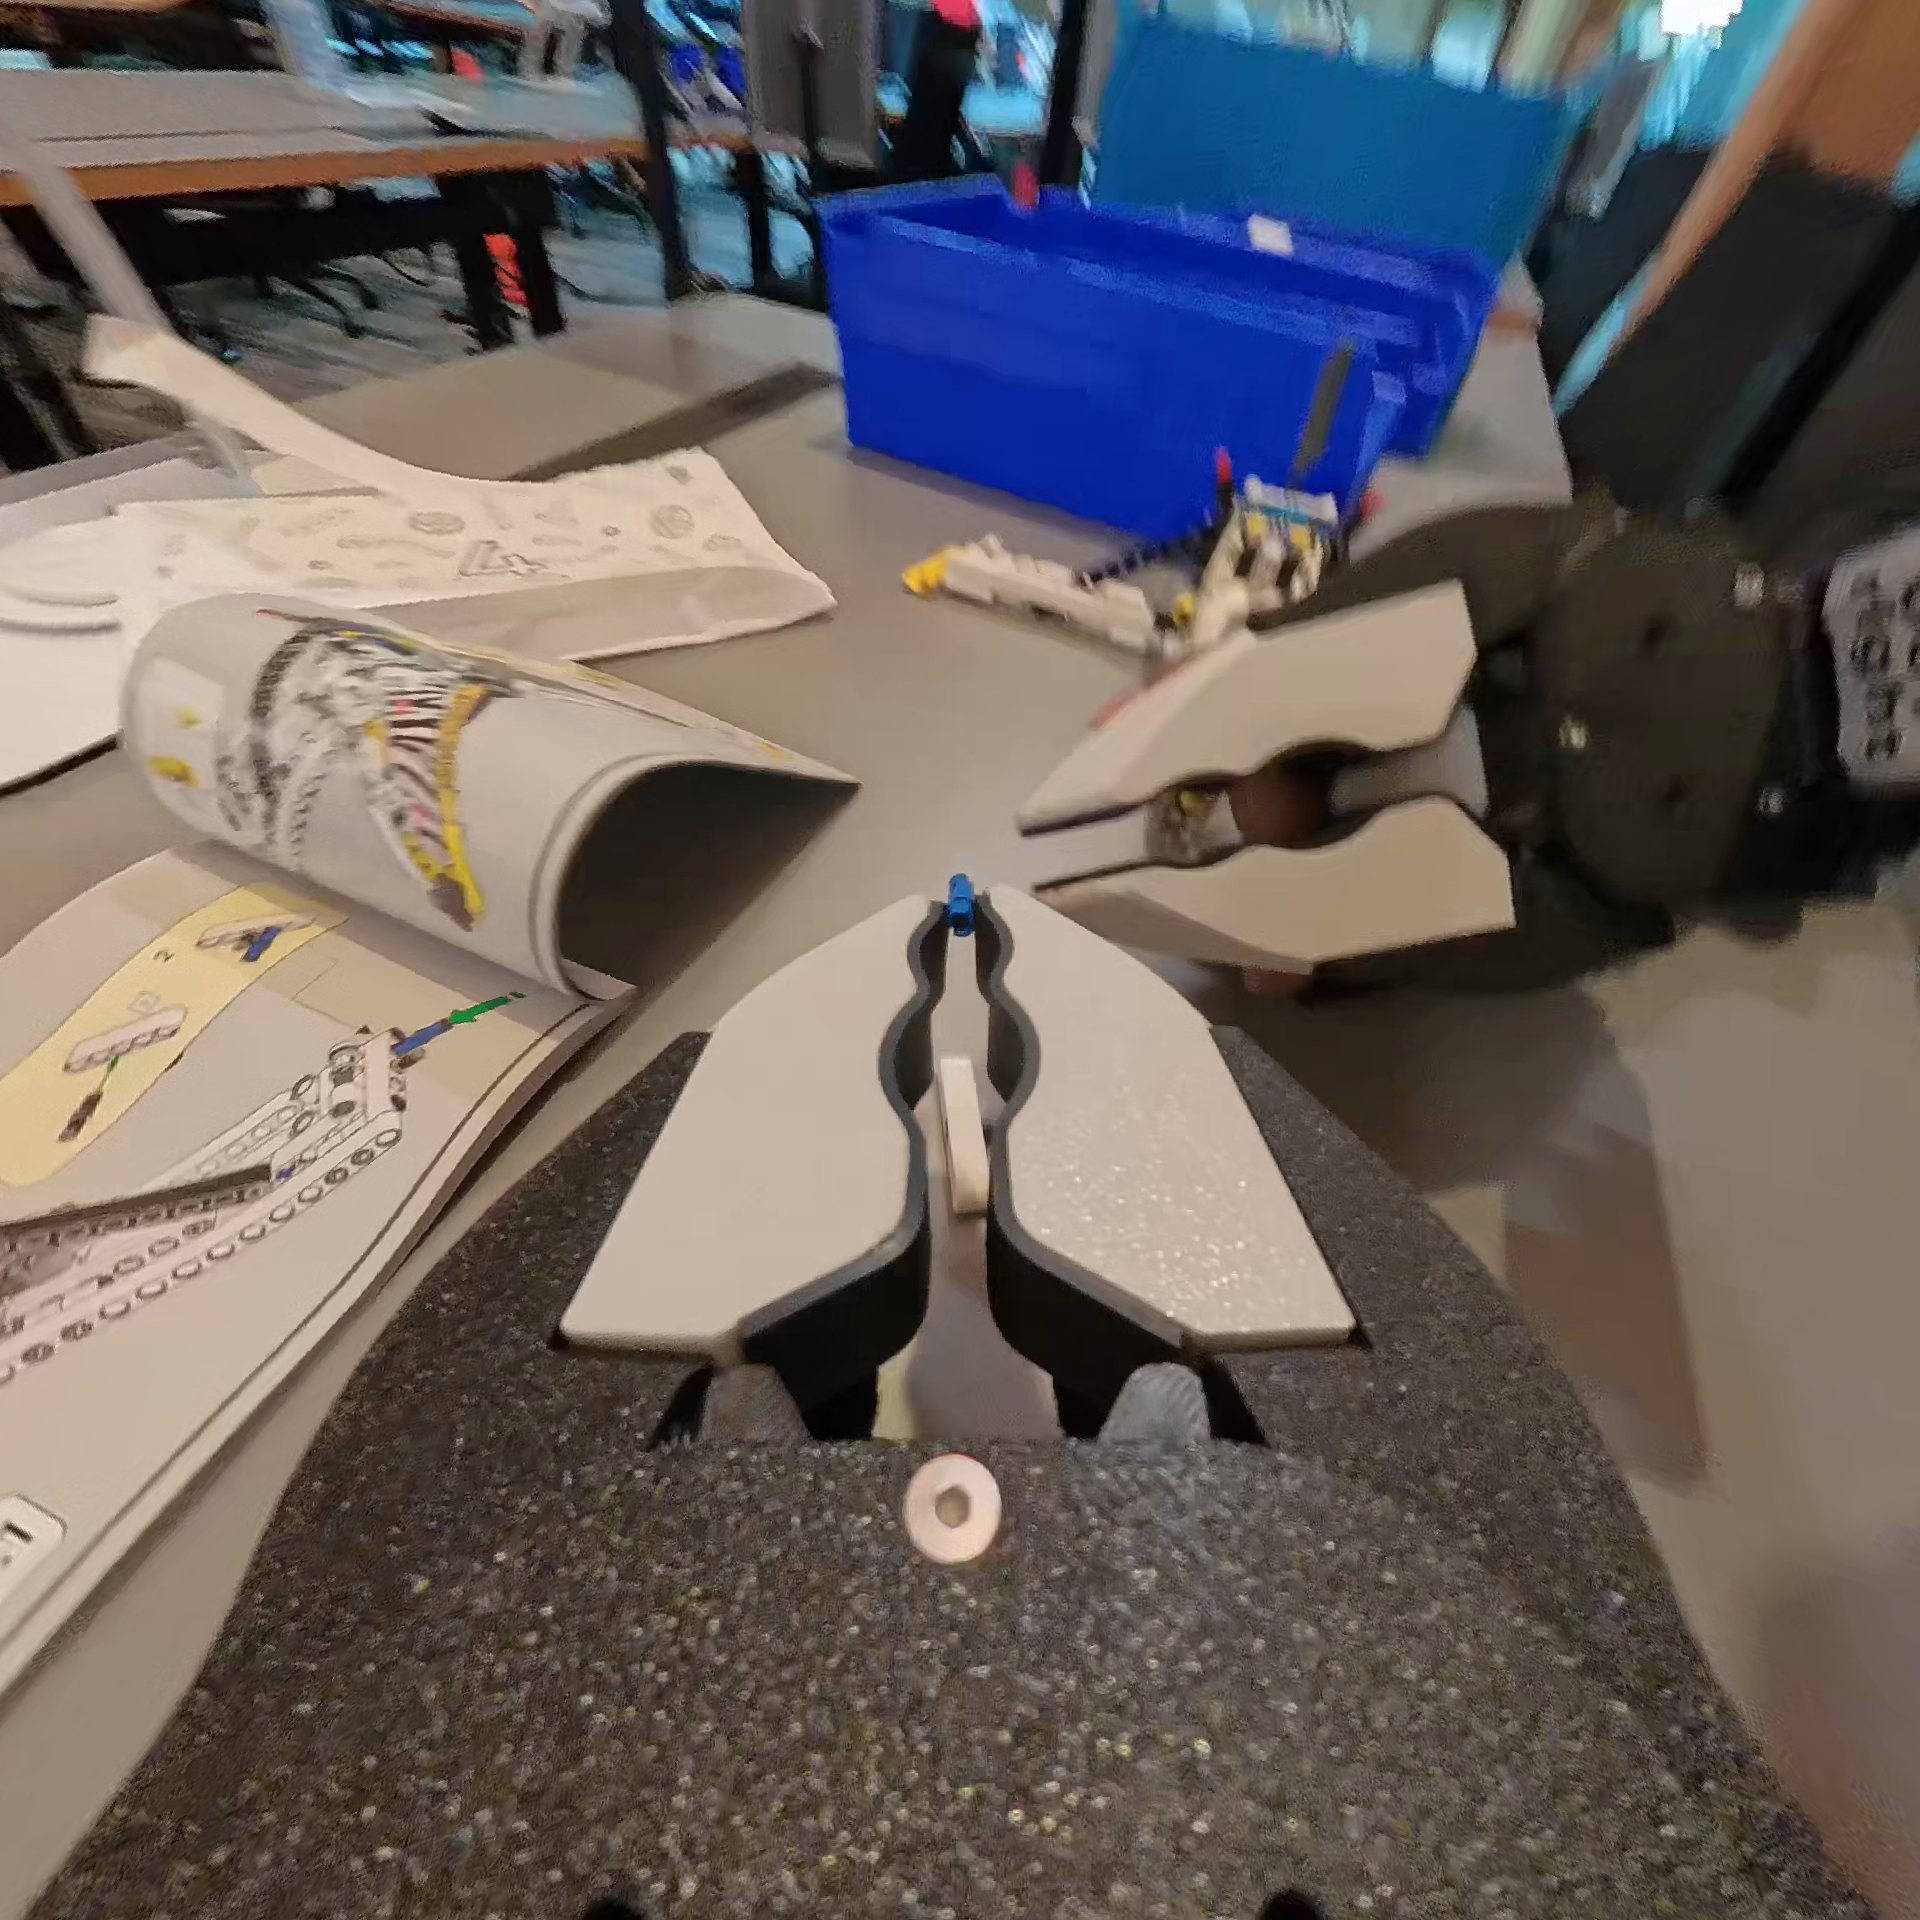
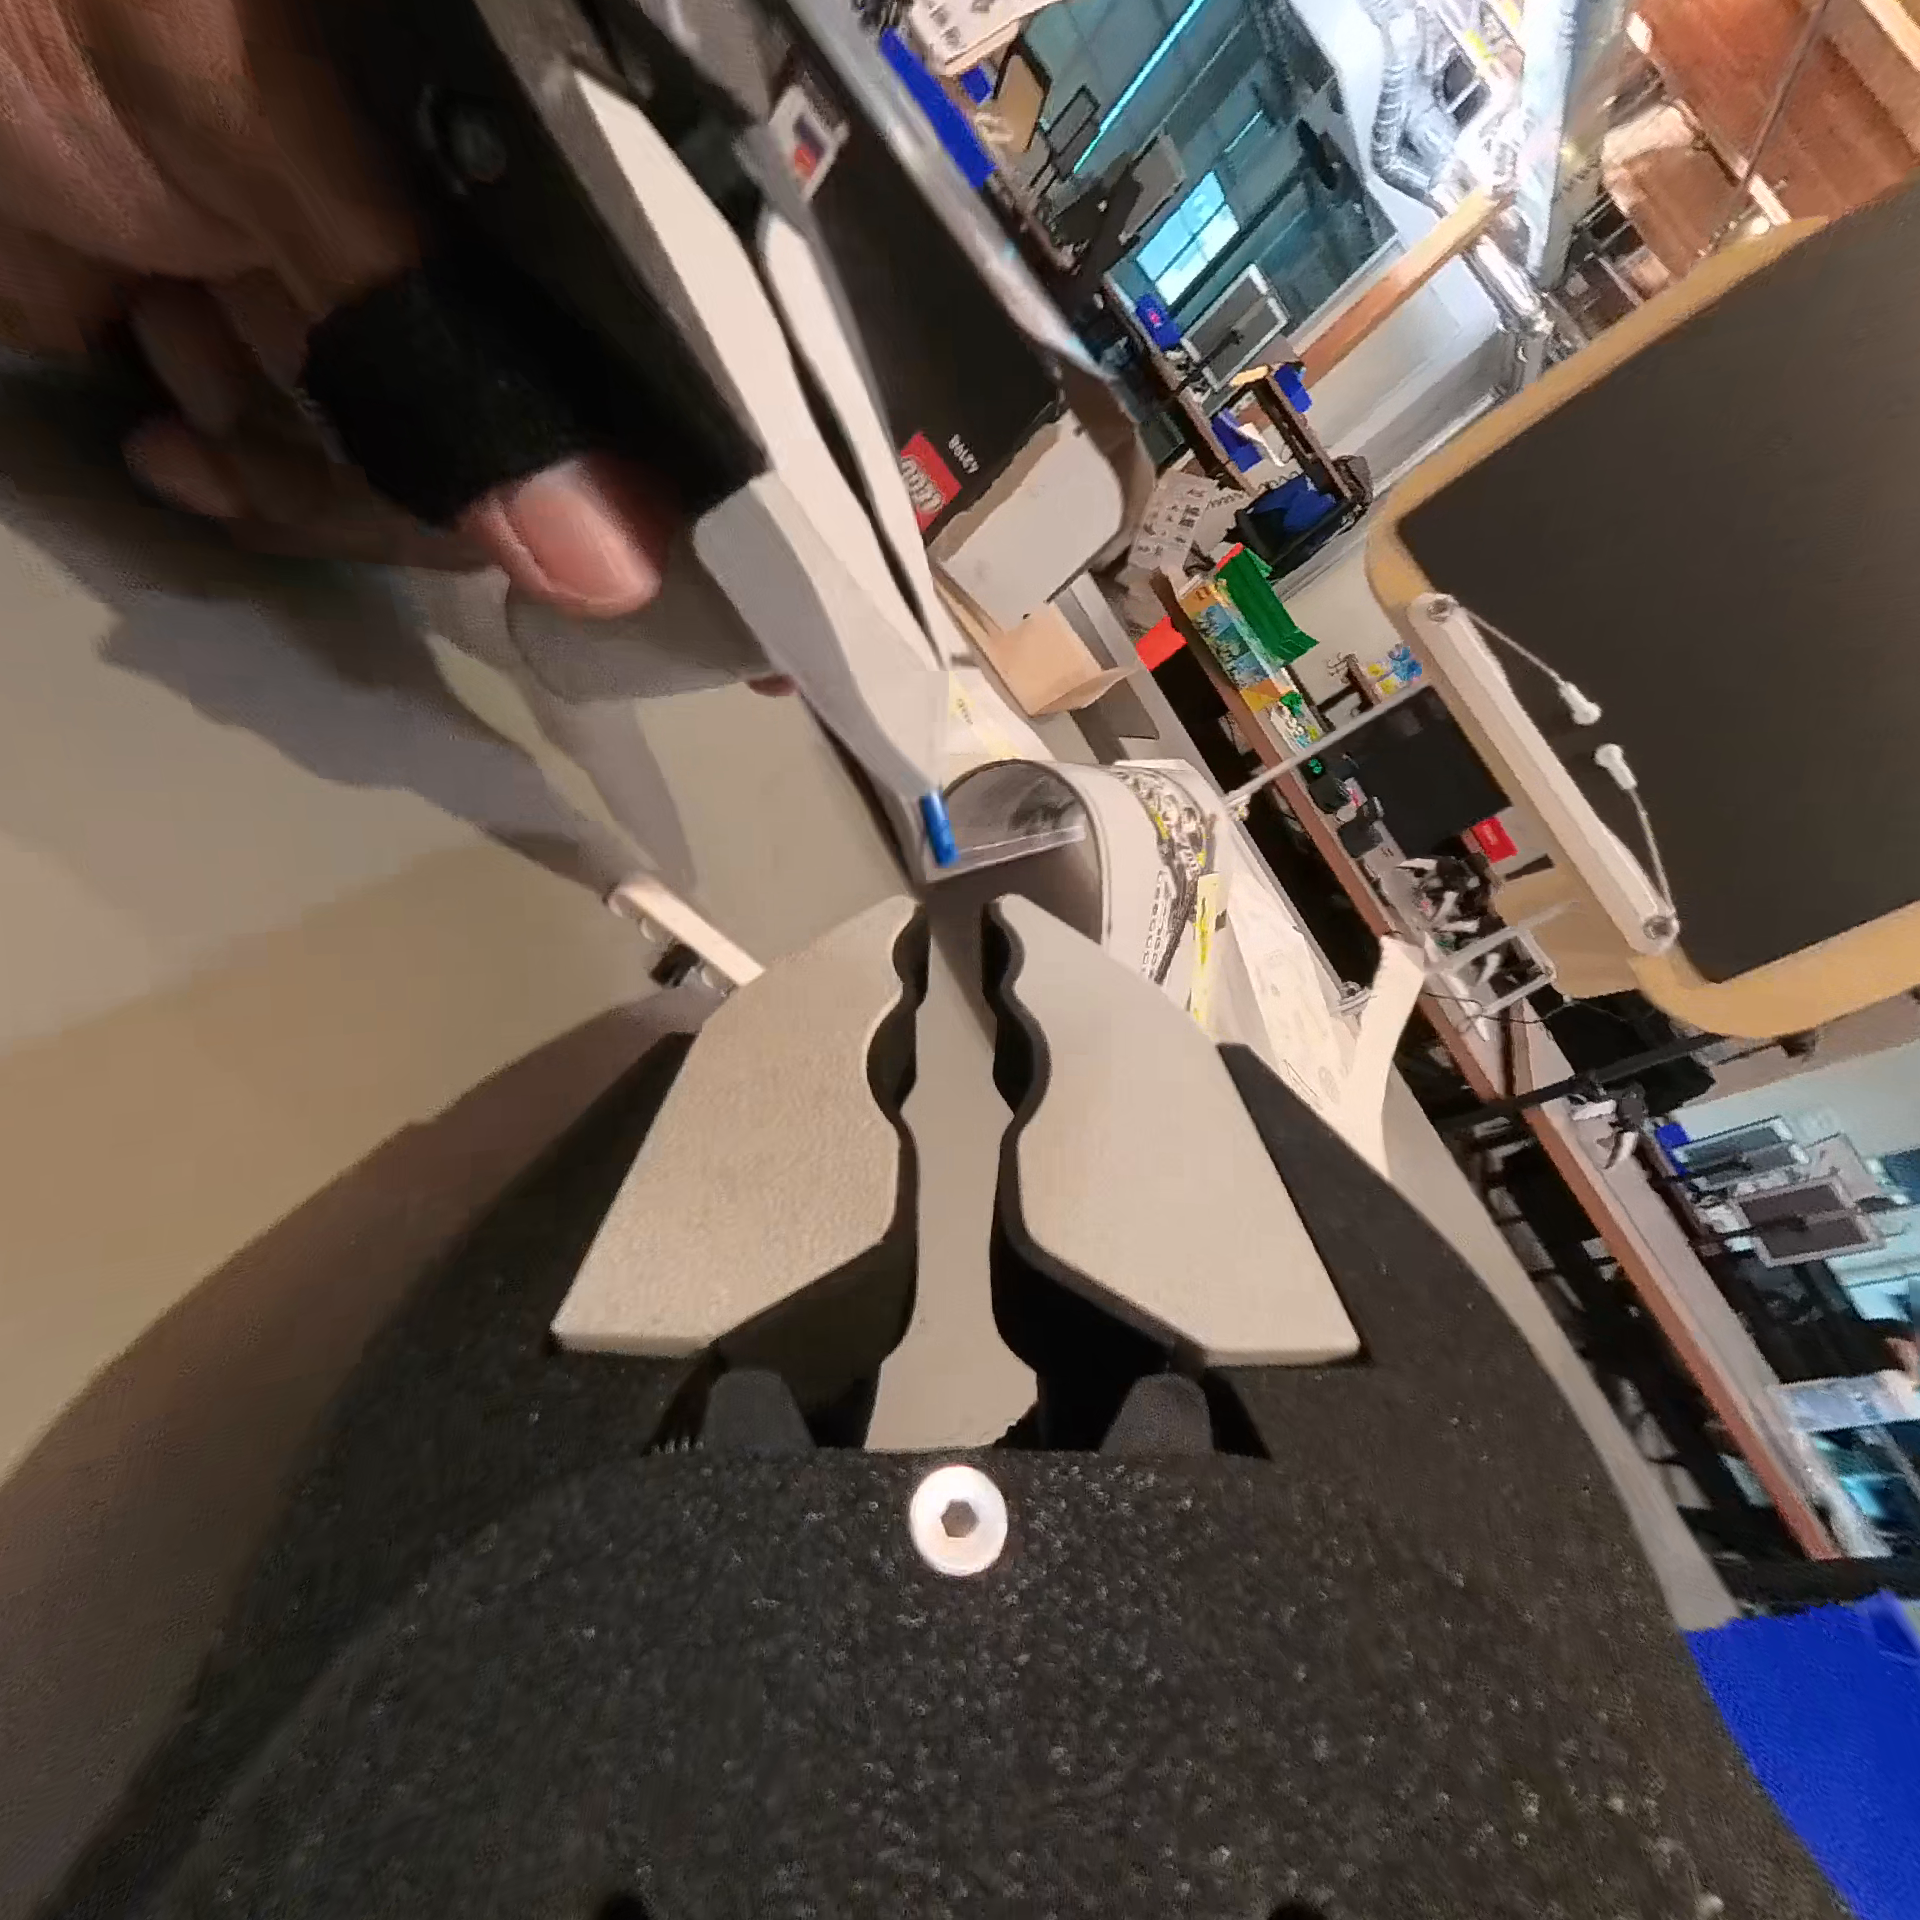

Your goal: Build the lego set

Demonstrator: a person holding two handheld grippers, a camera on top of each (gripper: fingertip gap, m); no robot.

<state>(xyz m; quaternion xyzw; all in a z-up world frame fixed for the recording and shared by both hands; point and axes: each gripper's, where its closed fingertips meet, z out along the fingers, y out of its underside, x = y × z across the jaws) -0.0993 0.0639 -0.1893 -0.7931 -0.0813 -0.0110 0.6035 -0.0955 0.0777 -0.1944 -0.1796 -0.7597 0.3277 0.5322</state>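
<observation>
Left gripper pinches a small blue connector pin at its very fingertips, pads pressed on both sides, held above the grey table just right of the curled instruction booklet. Right gripper close beside it, tilted, fingers narrowly parted with nothing between them. Behind the booklet's right: brick-built model, blue bin.

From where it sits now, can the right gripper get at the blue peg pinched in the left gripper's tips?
Probably yes. The right gripper, slightly open and empty, sits just beside the blue peg, which sticks out past the left gripper's fingertips. Nothing lies between them over the grey table.
</observation>
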